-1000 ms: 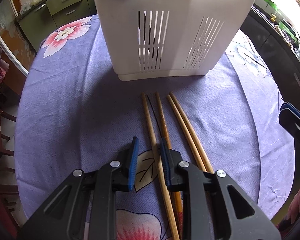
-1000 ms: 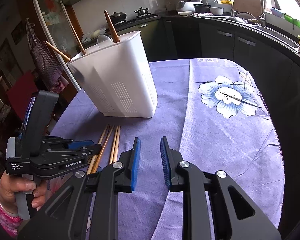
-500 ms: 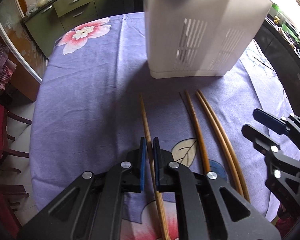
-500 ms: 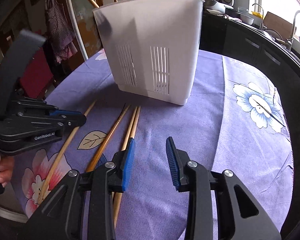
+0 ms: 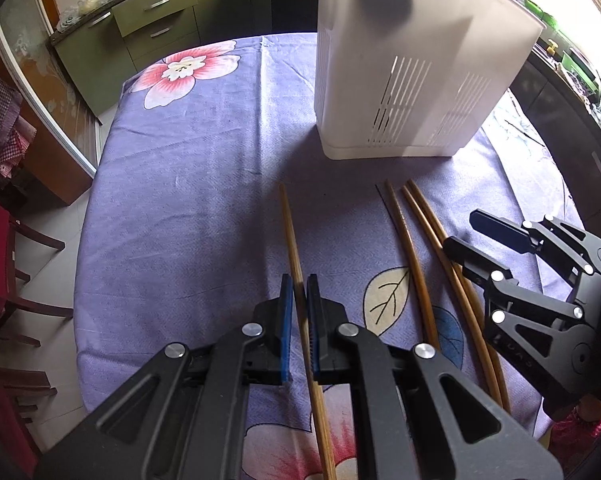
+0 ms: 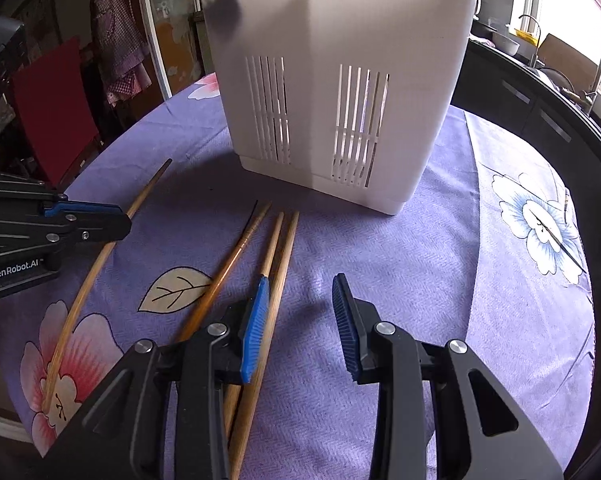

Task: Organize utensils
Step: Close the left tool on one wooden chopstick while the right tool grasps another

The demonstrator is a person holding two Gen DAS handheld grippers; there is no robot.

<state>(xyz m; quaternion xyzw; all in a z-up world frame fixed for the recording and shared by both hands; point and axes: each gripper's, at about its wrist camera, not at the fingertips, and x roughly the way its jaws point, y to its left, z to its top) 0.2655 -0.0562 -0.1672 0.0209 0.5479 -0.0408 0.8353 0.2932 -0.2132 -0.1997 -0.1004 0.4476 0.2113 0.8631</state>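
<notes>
Beside the holder [image 5: 400,80], left claw [image 5: 299,304] clamps a chopstick [image 5: 290,232]; right claw [image 6: 300,312] gapes.

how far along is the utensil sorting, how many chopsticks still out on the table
Barely started on these four. In hand: the left gripper is shut on one wooden chopstick, pulled aside from the others. Left: three wooden chopsticks lie on the purple floral tablecloth beside the open right gripper, whose jaws have just been opening. The white slotted plastic utensil holder stands behind; its contents are not visible now.
</notes>
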